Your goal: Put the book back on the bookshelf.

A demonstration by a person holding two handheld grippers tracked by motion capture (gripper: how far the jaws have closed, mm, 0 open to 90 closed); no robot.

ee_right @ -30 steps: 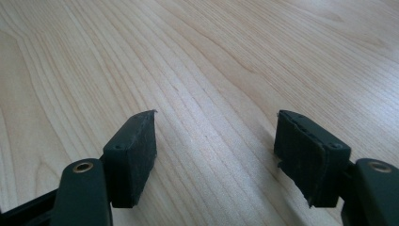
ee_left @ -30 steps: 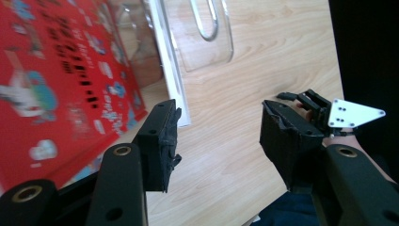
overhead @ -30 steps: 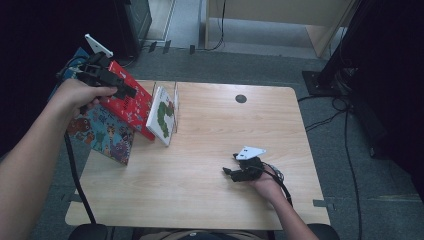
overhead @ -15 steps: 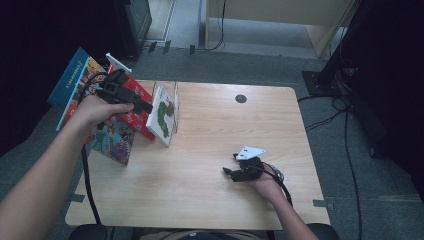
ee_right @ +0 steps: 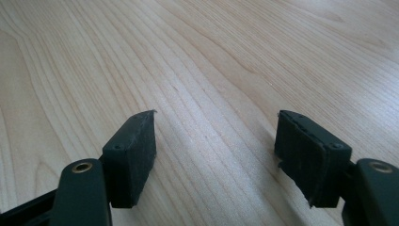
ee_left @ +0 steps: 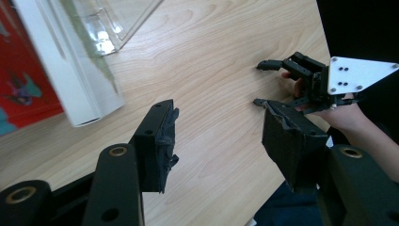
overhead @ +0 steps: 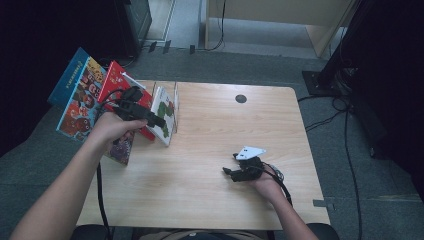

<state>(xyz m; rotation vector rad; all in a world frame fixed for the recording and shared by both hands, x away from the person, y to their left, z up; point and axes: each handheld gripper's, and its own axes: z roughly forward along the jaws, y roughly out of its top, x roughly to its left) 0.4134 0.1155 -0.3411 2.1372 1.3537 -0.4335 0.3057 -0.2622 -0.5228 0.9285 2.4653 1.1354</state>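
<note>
Wooden table [overhead: 210, 190]: white book [overhead: 164, 117] just beside left claw [overhead: 150, 120] (agape).

Left hand-held gripper [overhead: 150, 119]: black frame, two flat black arms, each with a brass-coloured ringed pivot hole.
Its pads [ee_left: 162, 141]: dark, blocky, covered in rough material with frayed, torn edges.
Its cable [overhead: 101, 197]: black, thin, trailing along the forearm.
Right hand-held gripper [overhead: 231, 171]: black, angular body of open struts, small next to the hand.
Top plate [ee_left: 355, 75]: pale grey, three-cornered, with a cluster of small dark screw holes.
Its pads [ee_right: 136, 146]: matt black blocks, slightly ragged at the tips, a small screw in each.
Its cable [overhead: 280, 180]: black, looping at the wrist.
Sleeves: none seen; both forearms are bare.
</note>
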